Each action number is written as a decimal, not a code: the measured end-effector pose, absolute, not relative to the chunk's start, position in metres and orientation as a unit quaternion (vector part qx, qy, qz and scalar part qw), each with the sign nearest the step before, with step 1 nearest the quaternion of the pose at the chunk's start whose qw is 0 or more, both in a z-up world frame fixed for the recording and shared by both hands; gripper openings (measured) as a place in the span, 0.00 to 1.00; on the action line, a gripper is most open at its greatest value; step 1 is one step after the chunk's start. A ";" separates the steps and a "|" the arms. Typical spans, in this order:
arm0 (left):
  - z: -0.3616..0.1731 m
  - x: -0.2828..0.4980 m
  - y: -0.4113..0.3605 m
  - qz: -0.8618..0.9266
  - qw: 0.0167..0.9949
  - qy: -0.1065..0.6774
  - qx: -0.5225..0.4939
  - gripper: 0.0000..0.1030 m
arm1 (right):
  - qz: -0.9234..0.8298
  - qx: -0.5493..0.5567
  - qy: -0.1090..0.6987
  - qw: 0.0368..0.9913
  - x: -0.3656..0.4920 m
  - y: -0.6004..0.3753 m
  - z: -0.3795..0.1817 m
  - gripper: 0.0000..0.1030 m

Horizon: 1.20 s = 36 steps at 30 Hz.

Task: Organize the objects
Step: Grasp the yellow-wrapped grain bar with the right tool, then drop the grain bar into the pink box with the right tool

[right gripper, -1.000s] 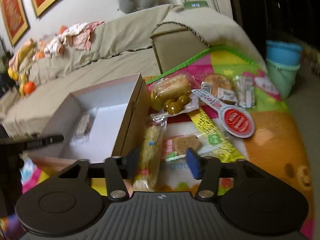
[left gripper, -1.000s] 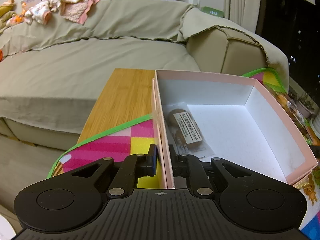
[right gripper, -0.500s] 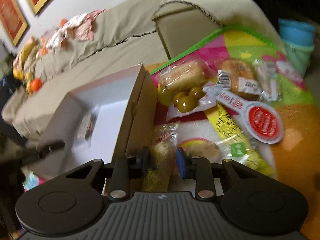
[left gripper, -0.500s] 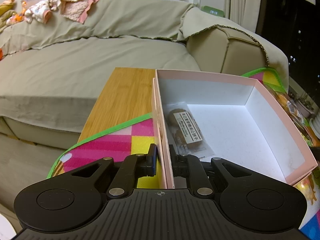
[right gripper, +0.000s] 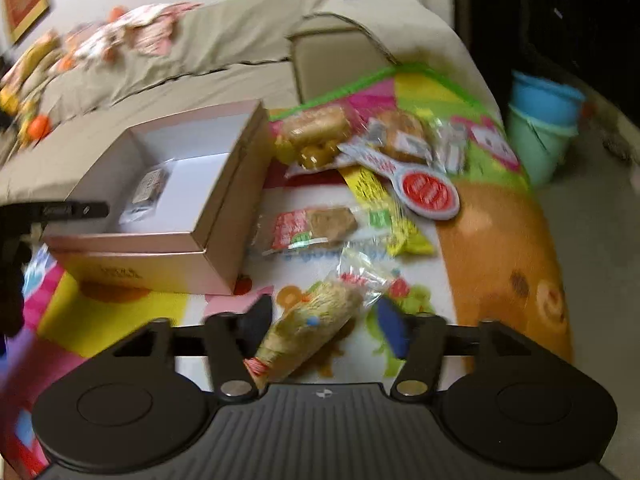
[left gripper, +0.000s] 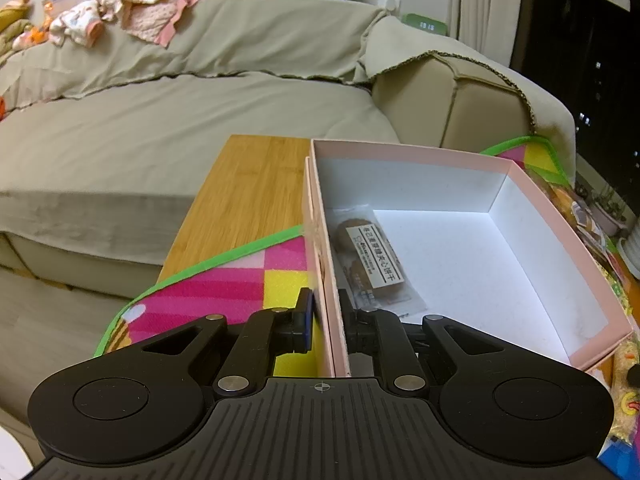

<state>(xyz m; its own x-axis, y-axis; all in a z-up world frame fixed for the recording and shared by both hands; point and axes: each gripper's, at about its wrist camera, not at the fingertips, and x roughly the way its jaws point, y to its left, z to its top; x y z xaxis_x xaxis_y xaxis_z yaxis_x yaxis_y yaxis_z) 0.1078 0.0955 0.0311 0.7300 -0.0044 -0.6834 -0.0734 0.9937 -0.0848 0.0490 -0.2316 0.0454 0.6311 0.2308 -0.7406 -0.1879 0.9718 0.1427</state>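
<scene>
We found the pink cardboard box (left gripper: 440, 160) sitting open on the patchwork mat (left gripper: 224, 284), its inside matte white and square-cornered. Our left gripper (left gripper: 326, 316) had its jaws clamped on the box's thin near side wall, one finger outside and one inside. Within, against that same wall, lay a clear crinkled packet of round brown biscuits (left gripper: 370, 256) with a white printed label.

In the right wrist view, the box (right gripper: 224, 208) stood to the left of a loose spread of wrapped snacks on the mat. Our right gripper (right gripper: 324, 320) had its jaws apart, with a long, straw-coloured noodle snack bag (right gripper: 308, 328) lying between them; through the blur we could not tell whether either pad touched it. Just beyond lay a flat cracker packet (right gripper: 316, 226) with red print, a yellow wrapper (right gripper: 384, 208), a glossy paddle-shaped pack (right gripper: 424, 190) with a red disc, and bagged bread rolls (right gripper: 320, 128).

The mat, soft and edged in green, covered a bamboo-grained desk (left gripper: 248, 188). Behind it ran a sofa (left gripper: 160, 128) under a wrinkled khaki cover, with rumpled clothes (left gripper: 128, 12) on its back. Two stacked plastic buckets (right gripper: 540, 120) stood on the floor at right.
</scene>
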 end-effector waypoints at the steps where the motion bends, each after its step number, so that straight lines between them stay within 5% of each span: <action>1: 0.032 0.108 0.096 0.020 0.929 0.366 -0.053 0.12 | 0.111 0.035 0.417 0.901 0.048 -0.230 0.043 0.63; 6: 0.038 0.106 0.096 0.022 0.932 0.359 -0.050 0.12 | 0.101 0.052 0.422 0.900 0.053 -0.216 0.028 0.60; 8: 0.037 0.105 0.096 0.021 0.931 0.360 -0.050 0.12 | 0.109 0.014 0.410 0.905 0.049 -0.202 0.026 0.47; 14: 0.037 0.103 0.096 0.021 0.931 0.361 -0.045 0.12 | 0.122 -0.044 0.406 0.905 0.038 -0.195 0.032 0.28; 25: 0.037 0.103 0.094 0.021 0.931 0.360 -0.049 0.12 | 0.136 0.000 0.369 0.919 0.022 -0.221 0.104 0.27; 36: 0.037 0.104 0.095 0.017 0.930 0.363 -0.049 0.12 | 0.269 0.078 0.308 0.909 0.083 -0.131 0.151 0.32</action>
<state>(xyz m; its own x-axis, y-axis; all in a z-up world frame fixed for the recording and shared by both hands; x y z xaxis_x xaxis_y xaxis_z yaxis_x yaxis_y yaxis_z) 0.1038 0.0947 0.0373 0.7362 -0.0029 -0.6768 -0.0677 0.9947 -0.0778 0.0825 -0.1310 0.1511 0.6650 0.5378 -0.5181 -0.4415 0.8427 0.3080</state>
